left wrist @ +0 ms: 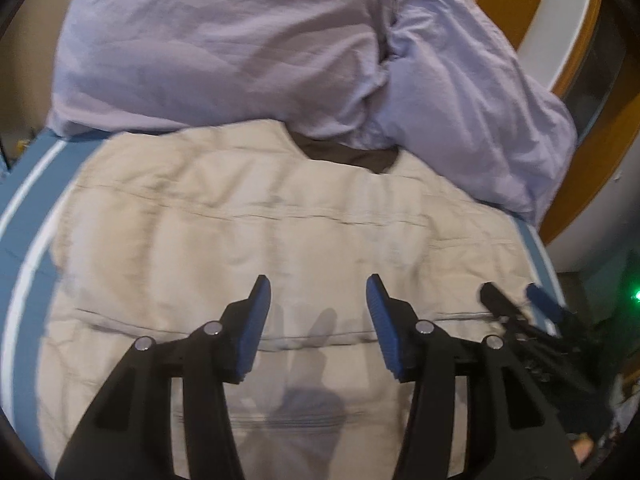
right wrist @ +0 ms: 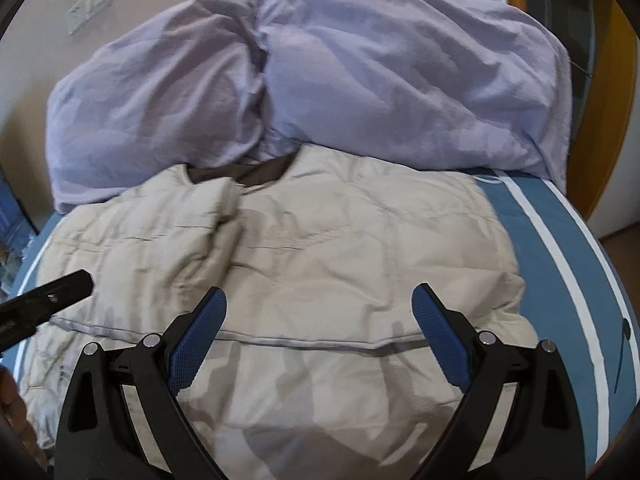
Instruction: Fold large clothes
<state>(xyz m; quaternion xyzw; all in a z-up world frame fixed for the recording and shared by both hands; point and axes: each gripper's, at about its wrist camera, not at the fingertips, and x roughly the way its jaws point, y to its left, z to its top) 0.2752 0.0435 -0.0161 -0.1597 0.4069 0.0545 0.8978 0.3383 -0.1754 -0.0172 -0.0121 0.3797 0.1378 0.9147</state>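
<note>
The jacket (left wrist: 260,232) is lying flat mid-frame on the bed (left wrist: 24,240); the left gripper (left wrist: 318,292) and right gripper (right wrist: 320,308) are hovering above it, jaws apart and empty.

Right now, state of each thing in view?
left gripper: open, nothing between the pads, above the jacket.
right gripper: open, empty, above the jacket.
beige quilted jacket: lying on the bed, one side folded over.
lilac duvet: bunched up behind the jacket's collar.

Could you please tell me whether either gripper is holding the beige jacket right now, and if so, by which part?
Nothing is held. The left gripper and right gripper both hang open above the beige jacket, pads clear of its fabric.
</note>
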